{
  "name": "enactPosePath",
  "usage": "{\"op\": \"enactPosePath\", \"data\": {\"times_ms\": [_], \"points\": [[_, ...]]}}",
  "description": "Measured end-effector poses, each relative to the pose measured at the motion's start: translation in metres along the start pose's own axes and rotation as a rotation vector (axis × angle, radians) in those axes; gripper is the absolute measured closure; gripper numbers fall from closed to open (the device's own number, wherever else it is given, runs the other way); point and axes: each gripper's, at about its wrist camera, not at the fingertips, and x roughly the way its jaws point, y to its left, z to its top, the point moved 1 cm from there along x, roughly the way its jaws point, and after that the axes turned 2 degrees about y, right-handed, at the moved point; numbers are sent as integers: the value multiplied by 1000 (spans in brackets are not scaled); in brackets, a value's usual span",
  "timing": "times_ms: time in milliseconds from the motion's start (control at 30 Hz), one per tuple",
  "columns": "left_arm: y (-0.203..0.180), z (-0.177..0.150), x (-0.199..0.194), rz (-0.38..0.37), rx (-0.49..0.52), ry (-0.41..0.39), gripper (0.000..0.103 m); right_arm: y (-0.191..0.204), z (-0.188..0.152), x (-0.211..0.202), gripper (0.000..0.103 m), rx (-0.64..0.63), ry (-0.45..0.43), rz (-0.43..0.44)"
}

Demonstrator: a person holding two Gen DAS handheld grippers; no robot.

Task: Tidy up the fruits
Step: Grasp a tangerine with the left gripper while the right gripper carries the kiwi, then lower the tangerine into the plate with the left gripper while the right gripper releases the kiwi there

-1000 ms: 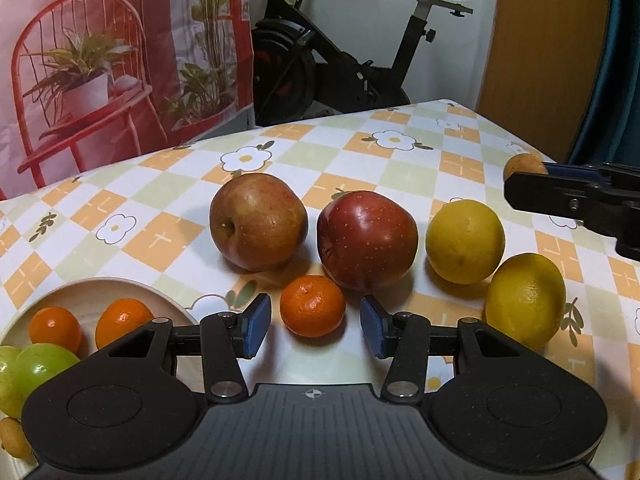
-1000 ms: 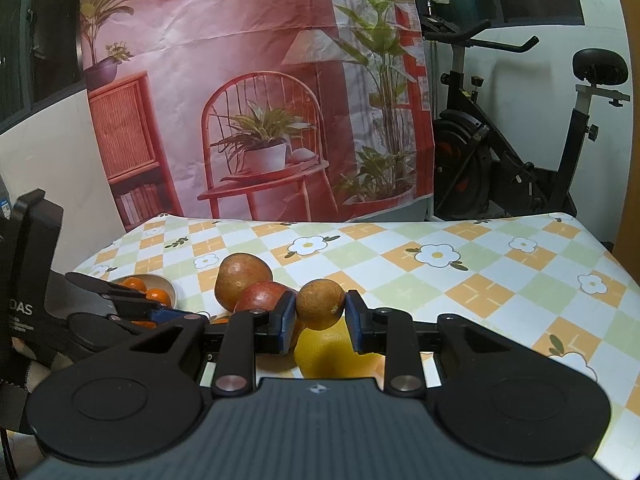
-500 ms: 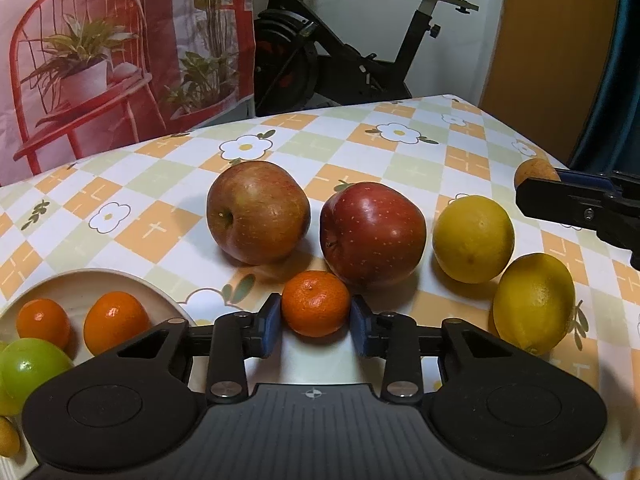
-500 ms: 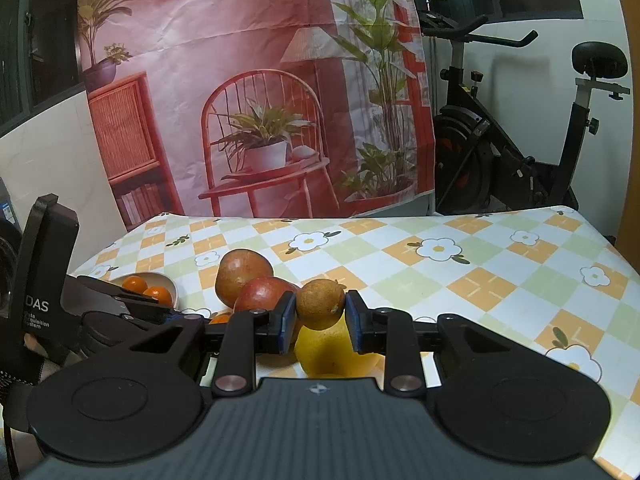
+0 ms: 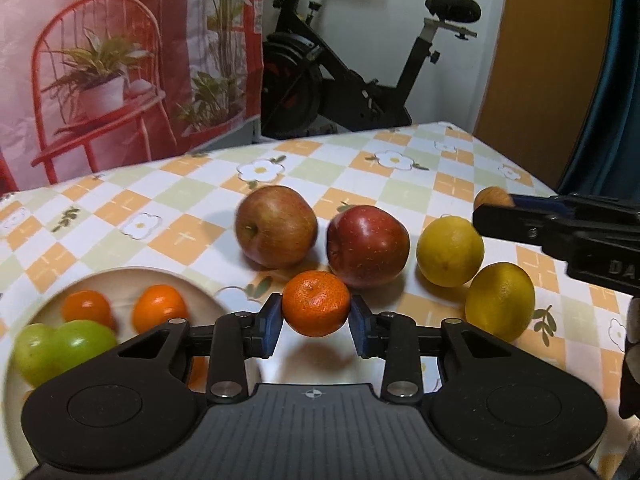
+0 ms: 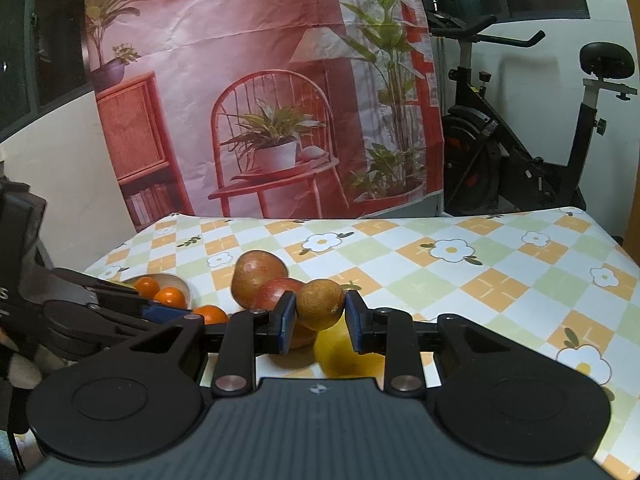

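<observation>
A mandarin (image 5: pixel 315 304) is clamped between the blue pads (image 5: pixel 273 324) of the left gripper (image 5: pixel 316 328) and is held just above the checked tablecloth (image 5: pixel 180 204), with a faint shadow seen beneath it. A small brown fruit (image 6: pixel 321 304) is pinched in the same way by the right gripper (image 6: pixel 320 322), whose jaws are closed tight on it above the table.

Just behind the mandarin, two apples (image 5: pixel 276 226) are set side by side, the paler one on the left and the darker red one (image 5: pixel 368 246) on the right, close together. To their right two yellow lemons (image 5: pixel 450 250) are placed, the nearer one (image 5: pixel 500 300) just beside the farther.

To the left of the left gripper a pale plate (image 5: pixel 120 280) is seen, on which two small oranges (image 5: pixel 160 306) and two green fruits (image 5: pixel 64 348) are laid.

Beyond the table an exercise bike (image 5: pixel 352 76) and a printed backdrop with a red chair (image 5: pixel 100 72) are seen.
</observation>
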Motion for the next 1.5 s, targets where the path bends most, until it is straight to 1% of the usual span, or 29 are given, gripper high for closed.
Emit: {"op": "enactPosePath", "data": {"times_ms": [133, 300, 467, 600, 767, 933, 1033, 1167, 1500], "points": [[12, -8, -25, 33, -8, -32, 65, 9, 2, -1, 74, -10, 4, 26], [38, -22, -57, 84, -54, -58, 65, 26, 2, 3, 74, -25, 22, 69], [60, -39, -78, 144, -101, -68, 65, 50, -2, 10, 74, -55, 54, 117], [74, -53, -91, 157, -132, -63, 65, 69, -6, 17, 74, -69, 89, 174], [85, -64, -97, 182, -146, -57, 65, 94, -12, 27, 74, -124, 140, 217], [95, -70, -92, 203, -174, -41, 65, 107, -15, 43, 74, -151, 182, 241], [101, -74, -86, 212, -205, -26, 65, 112, -16, 53, 74, -171, 208, 248], [104, -78, -83, 216, -208, -22, 65, 123, -19, 70, 74, -211, 247, 251], [106, -79, -76, 235, -198, -11, 65, 142, -21, 101, 74, -297, 308, 253]]}}
